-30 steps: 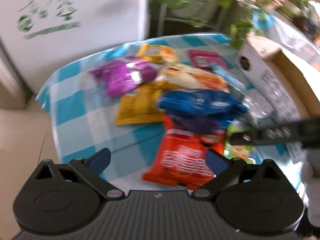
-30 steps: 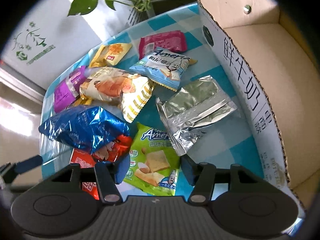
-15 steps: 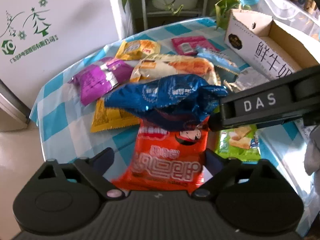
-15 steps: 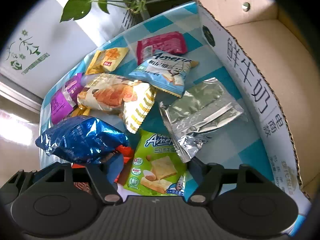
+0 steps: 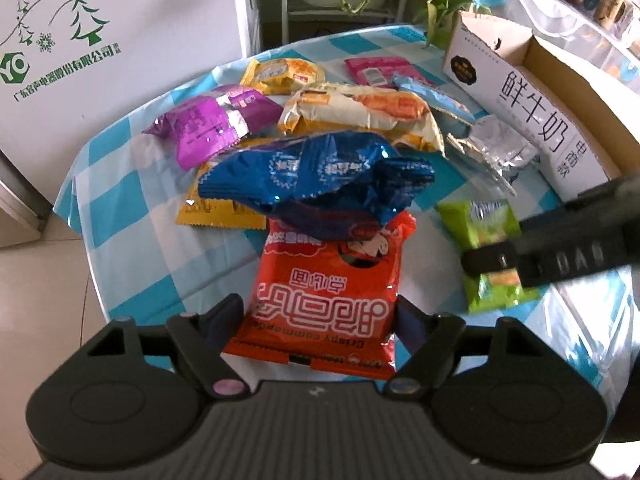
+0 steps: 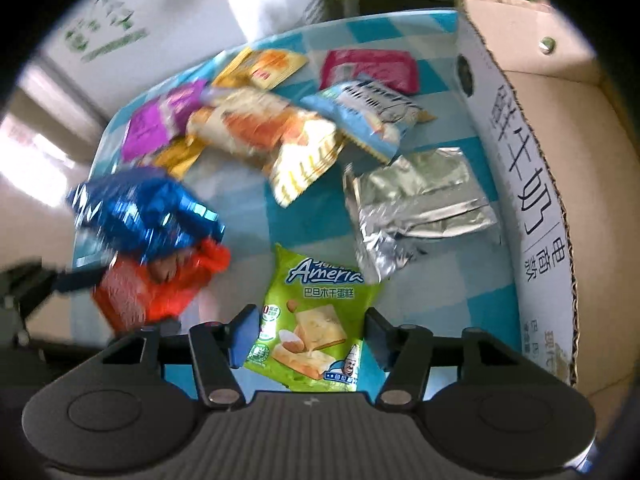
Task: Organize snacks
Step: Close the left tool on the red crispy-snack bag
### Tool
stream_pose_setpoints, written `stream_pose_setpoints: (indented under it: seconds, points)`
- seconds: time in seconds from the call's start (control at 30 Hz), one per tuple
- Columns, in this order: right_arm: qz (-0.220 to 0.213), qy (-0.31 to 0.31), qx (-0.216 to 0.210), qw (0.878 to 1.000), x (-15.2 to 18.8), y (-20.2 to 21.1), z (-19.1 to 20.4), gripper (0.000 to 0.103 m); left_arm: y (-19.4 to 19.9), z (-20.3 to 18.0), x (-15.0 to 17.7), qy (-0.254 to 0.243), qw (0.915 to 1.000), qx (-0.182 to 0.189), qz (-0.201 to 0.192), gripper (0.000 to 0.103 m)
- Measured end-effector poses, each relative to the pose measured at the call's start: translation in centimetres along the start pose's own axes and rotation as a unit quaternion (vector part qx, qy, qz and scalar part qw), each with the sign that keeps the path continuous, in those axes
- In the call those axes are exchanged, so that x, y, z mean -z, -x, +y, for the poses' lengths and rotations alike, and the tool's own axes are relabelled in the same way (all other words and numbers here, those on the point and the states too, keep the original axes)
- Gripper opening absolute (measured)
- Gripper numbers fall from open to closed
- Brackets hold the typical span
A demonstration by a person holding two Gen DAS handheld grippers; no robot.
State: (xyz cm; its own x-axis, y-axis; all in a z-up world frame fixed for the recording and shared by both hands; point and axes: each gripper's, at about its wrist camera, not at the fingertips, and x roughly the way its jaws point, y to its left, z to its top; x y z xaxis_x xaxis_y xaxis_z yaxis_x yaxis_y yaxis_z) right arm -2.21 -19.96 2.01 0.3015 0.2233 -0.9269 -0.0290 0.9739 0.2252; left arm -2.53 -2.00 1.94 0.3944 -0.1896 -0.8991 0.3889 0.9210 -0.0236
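A red snack packet [image 5: 332,280] lies at the near edge of the checked tablecloth [image 5: 120,200], its top under a blue foil packet [image 5: 316,176]. My left gripper [image 5: 318,312] is closing, and its pads touch both sides of the red packet. In the right wrist view a green Ameria cake packet [image 6: 316,312] sits between the closing jaws of my right gripper [image 6: 310,334], whose pads press its edges. The right gripper's black finger [image 5: 560,256] crosses the green packet [image 5: 480,232] in the left wrist view.
An open cardboard box [image 6: 532,184] stands along the right of the table. Several more packets lie behind: silver foil [image 6: 416,200], light blue [image 6: 368,108], pink [image 6: 368,64], purple [image 5: 208,124], orange-and-white [image 5: 360,112] and yellow ones. A white appliance [image 5: 100,40] and potted plants stand beyond.
My left gripper has come in over the red packet and its jaws have narrowed onto it. The right gripper's jaws widened, then closed again on the green packet while the wrist rolled.
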Motion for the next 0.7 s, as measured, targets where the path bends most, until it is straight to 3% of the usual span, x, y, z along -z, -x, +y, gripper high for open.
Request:
stream_pose_setpoints:
  seconds: [0.1,0.27,0.4,0.47,0.53,0.7]
  points:
    - [0.001,0.038,0.006,0.999,0.5,0.3,0.5,0.063,-0.3,-0.4,-0.5,-0.002,0.9999,-0.015,-0.007,0.086]
    - [0.003,0.039,0.018,0.999,0.4,0.2,0.7,0.066,-1.7,-1.2,-1.6,0.002,0.9989,-0.048,-0.001,0.088]
    - [0.002,0.045,0.027,0.999,0.2,-0.2,1.0,0.068,-2.4,-1.2,-2.0,0.021,0.9986,-0.048,0.002,0.089]
    - [0.001,0.05,0.029,0.998,0.4,-0.1,1.0,0.067,-2.3,-1.3,-1.9,0.018,0.9988,-0.047,0.001,0.086]
    - [0.0,0.052,0.029,0.998,0.4,-0.1,1.0,0.065,-2.1,-1.3,-1.8,0.022,0.9992,-0.033,0.0,0.075]
    - [-0.007,0.052,0.02,0.998,0.5,0.6,1.0,0.059,-1.4,-1.5,-1.3,0.022,0.9993,-0.029,0.003,0.07]
